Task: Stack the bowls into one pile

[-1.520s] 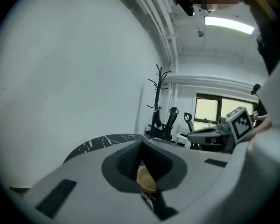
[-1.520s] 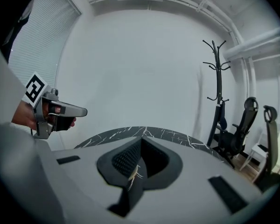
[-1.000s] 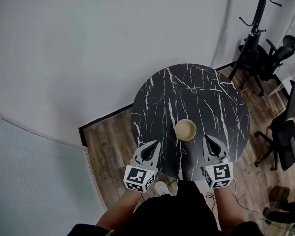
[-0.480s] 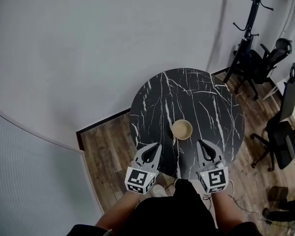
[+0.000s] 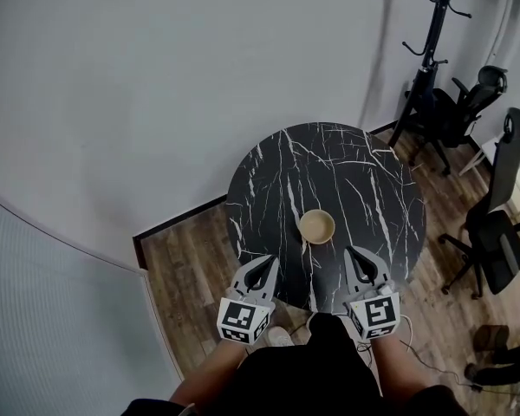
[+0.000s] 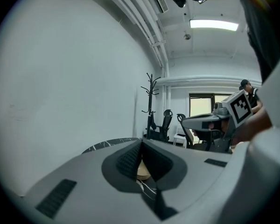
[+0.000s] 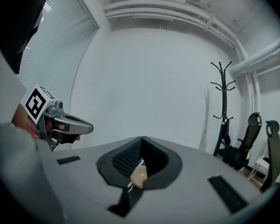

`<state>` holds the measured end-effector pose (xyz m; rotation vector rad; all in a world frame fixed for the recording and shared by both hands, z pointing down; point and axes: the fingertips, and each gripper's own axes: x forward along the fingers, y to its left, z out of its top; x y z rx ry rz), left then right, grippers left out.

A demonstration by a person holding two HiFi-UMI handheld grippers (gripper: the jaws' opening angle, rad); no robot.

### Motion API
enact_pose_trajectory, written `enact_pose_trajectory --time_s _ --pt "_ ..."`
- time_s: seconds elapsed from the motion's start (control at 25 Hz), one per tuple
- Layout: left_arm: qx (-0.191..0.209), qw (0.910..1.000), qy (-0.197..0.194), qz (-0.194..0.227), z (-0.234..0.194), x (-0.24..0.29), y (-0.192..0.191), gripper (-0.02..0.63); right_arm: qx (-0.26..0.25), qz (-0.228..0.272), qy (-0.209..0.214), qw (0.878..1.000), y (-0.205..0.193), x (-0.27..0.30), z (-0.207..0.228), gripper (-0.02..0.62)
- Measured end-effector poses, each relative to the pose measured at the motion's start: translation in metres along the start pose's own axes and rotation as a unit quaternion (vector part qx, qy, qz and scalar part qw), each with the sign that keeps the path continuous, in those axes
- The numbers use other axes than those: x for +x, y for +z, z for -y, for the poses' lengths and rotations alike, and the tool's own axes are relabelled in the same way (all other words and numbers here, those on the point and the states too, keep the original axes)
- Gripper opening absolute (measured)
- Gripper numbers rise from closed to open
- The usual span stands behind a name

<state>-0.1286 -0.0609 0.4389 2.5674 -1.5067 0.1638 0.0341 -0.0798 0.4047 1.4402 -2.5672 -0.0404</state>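
One tan round bowl [image 5: 317,226] is sitting upright on the round black marble-patterned table [image 5: 329,163] with its white veins, a little toward my side of the middle and apart from everything else. From above it is showing a plain pale tan inside and a slightly darker rim. I cannot tell whether it is a single bowl or several nested together.

I am holding my left gripper [image 5: 271,261] over the near edge of the table, to the left of the bowl and short of it, with its jaws pressed together and nothing between them. In the left gripper view its dark ribbed pads [image 6: 126,161] are meeting at the tip, and a sliver of the bowl [image 6: 143,172] is peeking through the notch behind them, farther off on the tabletop.

I am holding my right gripper [image 5: 352,253] over the same edge, to the right of the bowl, its jaws closed on nothing. In the right gripper view the bowl [image 7: 139,177] is showing in the notch below the closed tips, and my left gripper [image 7: 89,126] is hovering at the left.

A brown wood-plank floor [image 5: 191,258] is lying around the table. A black coat stand [image 5: 429,50] and black office chairs [image 5: 494,232] are standing near the white wall [image 5: 156,85].
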Motion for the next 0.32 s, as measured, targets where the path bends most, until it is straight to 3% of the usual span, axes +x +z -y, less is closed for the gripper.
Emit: enact_pose_trajectory --time_s 0.32 --pt "0.009 0.9999 -0.011 0.002 0.0037 -0.0029 0.0008 0.015 -0.004 0.011 0.002 1.000 0.0068 0.0053 -0.0097 0.006"
